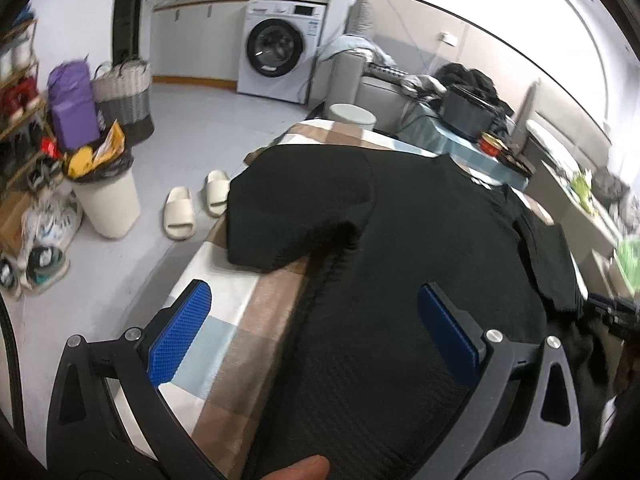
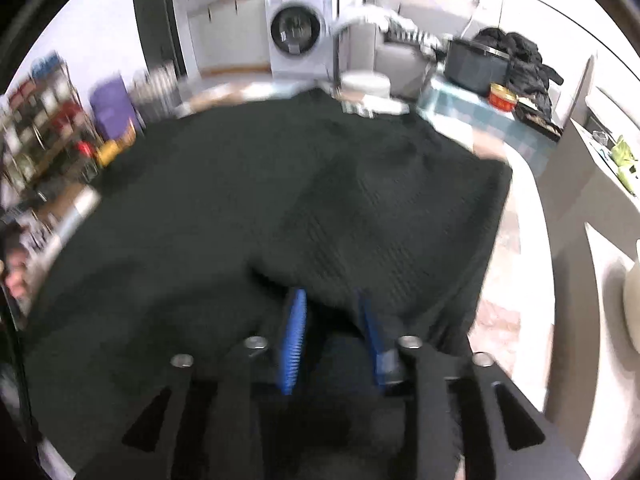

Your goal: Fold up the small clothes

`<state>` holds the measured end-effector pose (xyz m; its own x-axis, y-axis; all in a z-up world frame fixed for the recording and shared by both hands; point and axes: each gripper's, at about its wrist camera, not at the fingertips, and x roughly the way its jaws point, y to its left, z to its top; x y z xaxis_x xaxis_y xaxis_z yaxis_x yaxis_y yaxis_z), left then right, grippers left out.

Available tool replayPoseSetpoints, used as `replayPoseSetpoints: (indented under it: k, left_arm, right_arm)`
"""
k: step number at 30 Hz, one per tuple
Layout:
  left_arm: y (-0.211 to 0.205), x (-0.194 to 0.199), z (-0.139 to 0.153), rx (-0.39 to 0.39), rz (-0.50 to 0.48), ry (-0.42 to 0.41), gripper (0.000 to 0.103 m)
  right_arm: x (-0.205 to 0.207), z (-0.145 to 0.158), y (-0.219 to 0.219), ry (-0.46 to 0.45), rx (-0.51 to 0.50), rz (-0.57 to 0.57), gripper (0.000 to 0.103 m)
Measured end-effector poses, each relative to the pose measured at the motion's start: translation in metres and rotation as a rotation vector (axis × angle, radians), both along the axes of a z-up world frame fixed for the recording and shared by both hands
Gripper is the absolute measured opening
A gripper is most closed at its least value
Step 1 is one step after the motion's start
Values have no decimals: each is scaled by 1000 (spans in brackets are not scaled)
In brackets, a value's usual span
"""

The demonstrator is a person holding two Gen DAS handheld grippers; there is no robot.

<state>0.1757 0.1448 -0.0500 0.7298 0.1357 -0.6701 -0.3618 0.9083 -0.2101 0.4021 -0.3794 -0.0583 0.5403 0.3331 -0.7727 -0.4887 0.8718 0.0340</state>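
Observation:
A black knit sweater [image 1: 400, 248] lies spread on the checked table [image 1: 236, 320]. One sleeve [image 1: 296, 208] is folded in over the sweater's left side. My left gripper [image 1: 316, 308] is open wide, just above the sweater's near hem, with one blue pad [image 1: 180, 336] over the tablecloth and the other over the knit. In the right wrist view the sweater [image 2: 280, 200] fills the frame, blurred. My right gripper [image 2: 332, 312] has its blue pads [image 2: 294, 336] close together on a raised fold of the sweater's near edge.
To the left on the floor are a white bin [image 1: 108, 200], slippers [image 1: 180, 212], a basket [image 1: 124, 96] and shoe racks. A washing machine [image 1: 280, 52] stands at the back. A side table with a dark pot [image 1: 468, 112] and a red tin [image 1: 490, 144] lies beyond the table's far right.

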Motion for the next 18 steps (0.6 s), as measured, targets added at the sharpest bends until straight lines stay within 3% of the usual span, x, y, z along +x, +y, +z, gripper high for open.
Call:
replayPoseSetpoints:
  k: [2,7,12,16,18]
  left_arm:
    - [13,1,-3,-66,20,-4,102]
    - [52,12,-20,-317,62,-9,101]
    - [75,29,-39,-469,93,18,78]
    - [85,50,-56,-481,119,55,63]
    - [87,60,-60,-450,142,66,50]
  right_arm:
    - [0,-2,4,-2,-5,-9,46]
    - [-7,-2,7,7,50,-16,46]
    - [-24,6,4,-9,89,-28,46]
    - [-31,11,2,-23,122,-33,47]
    - [-35,12,1,-33,127,-35,47]
